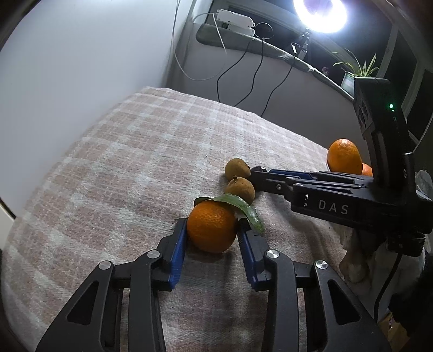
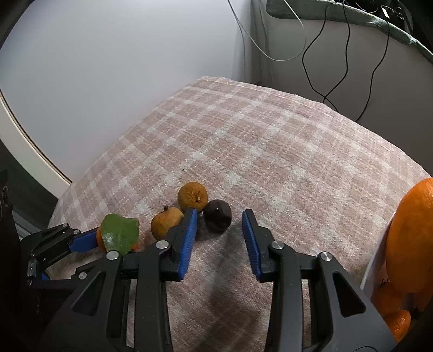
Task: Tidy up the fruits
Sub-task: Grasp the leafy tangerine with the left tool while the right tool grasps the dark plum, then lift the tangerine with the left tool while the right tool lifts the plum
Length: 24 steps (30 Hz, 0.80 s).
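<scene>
An orange (image 1: 212, 227) with a green leaf (image 1: 243, 207) rests on the plaid cloth, and my left gripper (image 1: 212, 224) is shut on it, both blue pads against its sides. Just beyond it lie two small yellow-brown fruits (image 1: 240, 189) (image 1: 237, 168). In the right wrist view my right gripper (image 2: 219, 215) stands open around a small dark brown fruit (image 2: 217, 218), with a gap on each side. Its left finger (image 2: 189, 230) touches the yellow-brown fruits (image 2: 165, 222) (image 2: 192, 196). The leafed orange (image 2: 119, 235) shows at the left.
More oranges (image 2: 408, 238) are piled at the right against a white edge (image 2: 379, 257), also seen behind the right gripper (image 1: 344, 157). The plaid cloth (image 1: 121, 162) drops off at its far and left edges. Cables (image 2: 324, 81) hang on the wall behind, under a bright ring light (image 1: 319, 13).
</scene>
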Available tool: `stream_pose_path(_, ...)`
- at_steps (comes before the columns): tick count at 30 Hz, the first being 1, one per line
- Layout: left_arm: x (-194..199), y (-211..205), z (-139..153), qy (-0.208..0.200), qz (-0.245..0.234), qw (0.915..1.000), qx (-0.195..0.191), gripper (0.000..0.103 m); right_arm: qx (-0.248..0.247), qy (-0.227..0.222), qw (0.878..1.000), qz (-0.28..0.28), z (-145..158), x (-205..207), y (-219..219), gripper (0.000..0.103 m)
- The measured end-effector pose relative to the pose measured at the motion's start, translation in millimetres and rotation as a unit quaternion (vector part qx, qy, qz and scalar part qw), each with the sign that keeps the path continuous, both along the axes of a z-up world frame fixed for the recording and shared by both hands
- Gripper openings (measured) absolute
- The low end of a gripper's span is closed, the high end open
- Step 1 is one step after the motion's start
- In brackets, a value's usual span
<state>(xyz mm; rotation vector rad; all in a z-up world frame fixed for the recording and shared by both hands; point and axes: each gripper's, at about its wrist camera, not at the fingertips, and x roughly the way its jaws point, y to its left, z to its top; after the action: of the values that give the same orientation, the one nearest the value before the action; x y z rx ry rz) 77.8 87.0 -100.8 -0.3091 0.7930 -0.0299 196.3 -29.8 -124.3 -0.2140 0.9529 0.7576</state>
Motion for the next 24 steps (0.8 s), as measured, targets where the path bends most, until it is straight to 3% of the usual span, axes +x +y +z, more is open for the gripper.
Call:
stream_pose_path(12,-1.1,0.3,0.0,-0.001,0.0,1.0,0.0,0.035,-0.03,-0.018,0.999,0.022,-2.1,-1.8,14.5,0.032)
stream_pose_path(13,-0.8,0.7,-0.1,-0.001,0.0,1.0,-0.001,0.035,-0.03,-0.02,0.999,0.024,-1.7,-2.9,15.0,0.03)
stream_pose_path(14,-1.0,0.7,0.1,-0.001,0.0,1.0,-0.001,0.035,-0.033,-0.023,0.999,0.024,-1.3,-3.9,15.2,0.023)
stream_pose_path(24,-2.9,1.6,1.1,-0.003,0.003,1.0,-0.007,0.034,-0.009,-0.026,0.999,0.019,8.8,-13.2,2.1,0.022)
